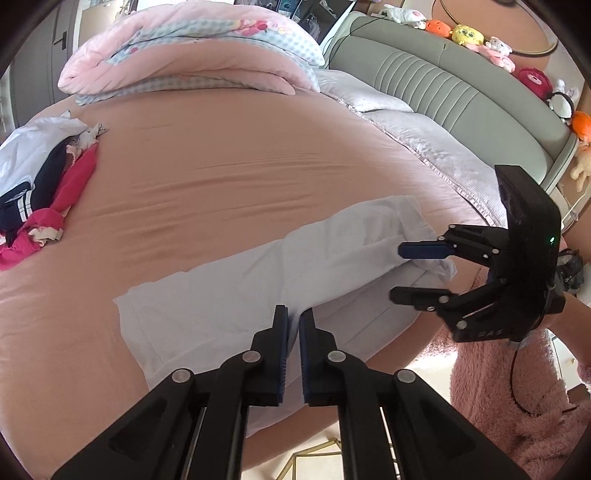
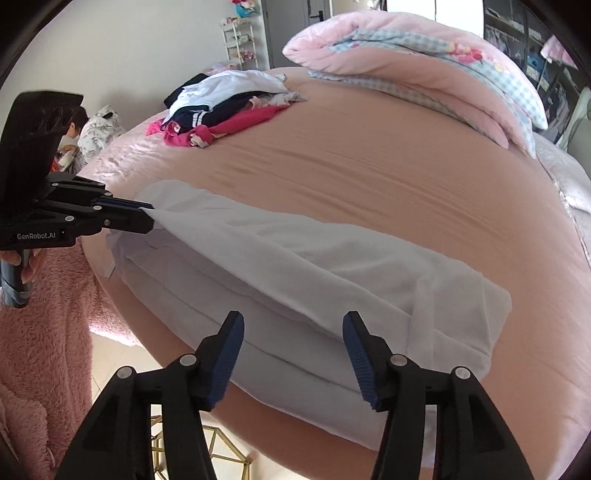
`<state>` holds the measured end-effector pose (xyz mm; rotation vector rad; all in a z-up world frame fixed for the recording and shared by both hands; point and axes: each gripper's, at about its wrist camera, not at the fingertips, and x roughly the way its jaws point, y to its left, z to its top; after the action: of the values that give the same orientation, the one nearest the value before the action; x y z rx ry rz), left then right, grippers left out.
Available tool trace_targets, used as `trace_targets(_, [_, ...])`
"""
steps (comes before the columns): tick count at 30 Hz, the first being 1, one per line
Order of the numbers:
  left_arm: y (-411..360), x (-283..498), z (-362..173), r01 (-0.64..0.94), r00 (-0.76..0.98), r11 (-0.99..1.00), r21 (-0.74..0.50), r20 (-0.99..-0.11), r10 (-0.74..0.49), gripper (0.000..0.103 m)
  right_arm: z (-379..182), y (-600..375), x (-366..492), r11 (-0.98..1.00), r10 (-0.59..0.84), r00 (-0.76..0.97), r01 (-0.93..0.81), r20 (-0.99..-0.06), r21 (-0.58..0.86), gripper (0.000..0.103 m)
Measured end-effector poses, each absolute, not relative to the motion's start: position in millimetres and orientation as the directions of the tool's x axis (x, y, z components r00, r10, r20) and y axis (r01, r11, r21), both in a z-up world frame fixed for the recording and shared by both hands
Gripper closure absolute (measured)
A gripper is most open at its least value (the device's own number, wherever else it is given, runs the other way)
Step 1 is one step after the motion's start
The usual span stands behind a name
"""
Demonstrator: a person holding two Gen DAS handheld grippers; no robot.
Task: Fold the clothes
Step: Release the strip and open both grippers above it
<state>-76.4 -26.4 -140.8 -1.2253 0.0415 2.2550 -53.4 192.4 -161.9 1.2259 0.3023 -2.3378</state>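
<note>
Along near edge of bed [image 2: 369,192], pink sheet: white garment [image 2: 295,266], long & partly folded, spread from approx 9 o'clock to 4 o'clock in right wrist view, near side draping over mattress edge.

Left gripper [image 2: 147,218] — at 9 o'clock in right wrist view; fingers together, clamped on garment's left end, cloth pulled up slightly into a taut ridge at that end. In own view, fingers [image 1: 282,332] nearly touching over white fabric.

Right gripper [image 2: 293,332] — fingers apart, blue pads showing, hovering above garment's near fold; no cloth pinched between them. Seen at 3 o'clock in left wrist view [image 1: 395,273], just beside garment's right end.

Unfolded clothes pile [image 2: 221,107] — white, navy w/ white stripes, magenta; far side of bed, approx 11 o'clock in right wrist view, well apart from garment.

Folded quilt [image 2: 424,62] — pink w/ blue check, far end of bed at 1 o'clock.

Headboard [image 1: 443,92] — grey-green, padded, w/ row of plush toys [image 1: 469,35] on top.

Fluffy pink sleeve [image 2: 40,295] — behind left gripper.
</note>
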Motion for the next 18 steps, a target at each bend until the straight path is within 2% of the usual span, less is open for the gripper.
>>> trace_targets(4, [-22,-72,-138,-0.508,-0.42,-0.835,-0.214,-0.785,0.456,0.098,-176,169,-65,-0.858,-0.243,-0.519,0.509,-0.82,-0.068,0.048])
trace_targets(5, [-21,-71,-139,-0.508,-0.416,-0.834,-0.214,-0.787,0.455,0.098,-179,167,-68,-0.861,-0.23,-0.524,0.502,-0.82,-0.08,0.06])
trace_targets(6, [-20,-69,-140,-0.508,-0.412,-0.834,-0.213,-0.79,0.453,0.098,-181,169,-71,-0.868,-0.227,-0.524,0.492,-0.821,-0.074,0.076])
trace_targets(7, [-19,-67,-141,-0.511,-0.405,-0.832,-0.215,-0.793,0.454,0.098,-182,171,-74,-0.877,-0.22,-0.52,0.475,-0.826,-0.066,0.102])
trace_targets(10, [-17,-60,-145,-0.524,-0.382,-0.823,-0.22,-0.803,0.457,0.098,-177,182,-65,-0.871,-0.277,-0.478,0.492,-0.834,0.008,0.103])
trace_targets(14, [-13,-51,-151,-0.554,-0.363,-0.81,-0.19,-0.821,0.441,0.098,-166,196,-44,-0.859,-0.275,-0.465,0.512,-0.842,-0.003,0.103])
trace_targets(18, [-11,-57,-162,-0.537,-0.333,-0.813,-0.224,-0.83,0.449,0.098,-171,212,-43,-0.882,-0.255,-0.442,0.472,-0.86,0.019,0.103])
